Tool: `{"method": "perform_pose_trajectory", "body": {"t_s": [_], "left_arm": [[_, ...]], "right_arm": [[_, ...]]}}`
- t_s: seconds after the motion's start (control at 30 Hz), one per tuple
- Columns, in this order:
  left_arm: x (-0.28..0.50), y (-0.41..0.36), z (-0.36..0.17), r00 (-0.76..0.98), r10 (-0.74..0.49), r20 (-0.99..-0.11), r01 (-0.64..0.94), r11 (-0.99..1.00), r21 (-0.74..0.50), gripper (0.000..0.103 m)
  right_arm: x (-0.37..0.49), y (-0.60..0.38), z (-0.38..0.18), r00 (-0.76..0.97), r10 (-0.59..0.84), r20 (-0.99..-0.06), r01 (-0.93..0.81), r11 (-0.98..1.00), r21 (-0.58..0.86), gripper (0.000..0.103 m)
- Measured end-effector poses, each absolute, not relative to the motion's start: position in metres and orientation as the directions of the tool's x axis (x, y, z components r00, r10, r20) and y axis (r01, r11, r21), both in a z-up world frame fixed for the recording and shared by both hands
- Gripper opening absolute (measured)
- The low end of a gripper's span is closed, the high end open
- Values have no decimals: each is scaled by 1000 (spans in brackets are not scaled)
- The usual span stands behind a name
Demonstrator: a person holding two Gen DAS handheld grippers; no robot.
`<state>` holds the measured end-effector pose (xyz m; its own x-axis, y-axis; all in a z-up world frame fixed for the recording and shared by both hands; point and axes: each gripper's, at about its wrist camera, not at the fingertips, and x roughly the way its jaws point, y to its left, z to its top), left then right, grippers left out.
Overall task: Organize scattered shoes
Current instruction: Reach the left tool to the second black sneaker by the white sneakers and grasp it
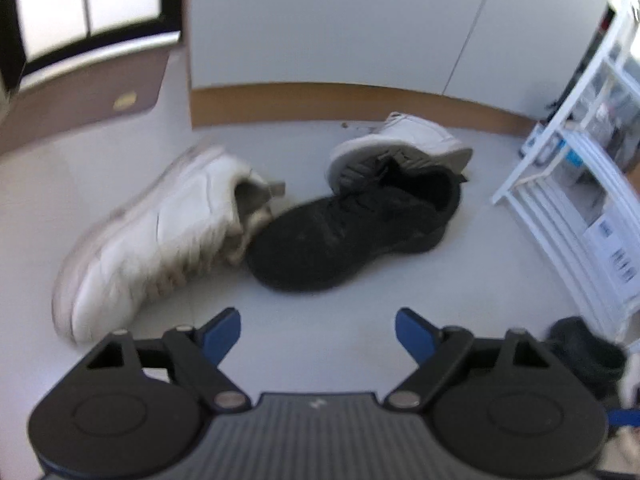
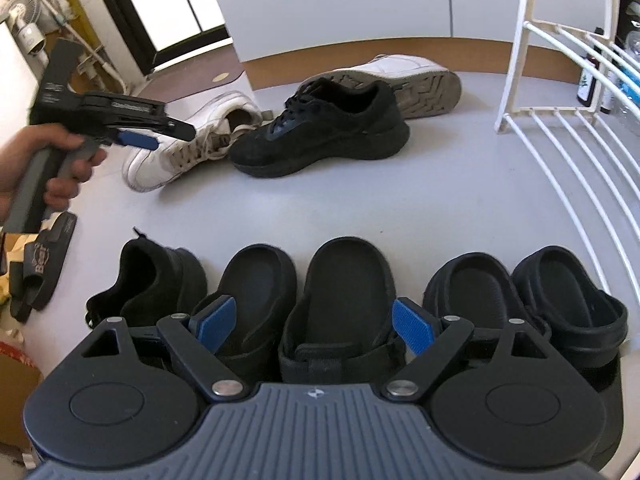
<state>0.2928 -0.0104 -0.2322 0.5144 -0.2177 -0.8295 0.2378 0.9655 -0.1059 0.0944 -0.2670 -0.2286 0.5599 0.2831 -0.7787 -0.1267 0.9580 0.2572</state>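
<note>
Right tool [image 2: 310, 322] spread, empty, over the lined-up black clogs [image 2: 340, 280].
Left tool [image 1: 318, 332] spread, empty, aimed at the black sneaker [image 1: 352, 232] and white sneaker [image 1: 152, 240] still heaped mid-floor.

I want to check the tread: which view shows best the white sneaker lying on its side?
The right wrist view: the tipped white sneaker shows its whole grey sole there, sharp. The left wrist view shows it blurred, partly behind the black sneaker.

A white wire rack [image 2: 568, 128] stood on the grey floor [image 2: 400, 208]. Bottles [image 2: 588, 80] sat just behind the rack, a window [image 2: 176, 4] was far to its left, and a fan [image 2: 24, 16] further left.
</note>
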Motion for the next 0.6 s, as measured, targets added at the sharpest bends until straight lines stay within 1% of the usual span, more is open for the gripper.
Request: {"method": "perform_pose_trajectory", "body": {"t_s": [0.13,0.27,0.6], "left_arm": [[316,-29,-243,525,-209,-825,250,965,-85,85],[337,-44,-252,529,-250,-811,252,959,-131,85],[379,-82,-257,553,-284,-784,321,940,-114,88]], "right_arm": [[93,-276,-233,553,268,-789,-102,961,255,89],[91,-282,-238,538,260,-801,-83,963,257,89],[88,-290,-245,528,261,-808,-81,963,258,89]]}}
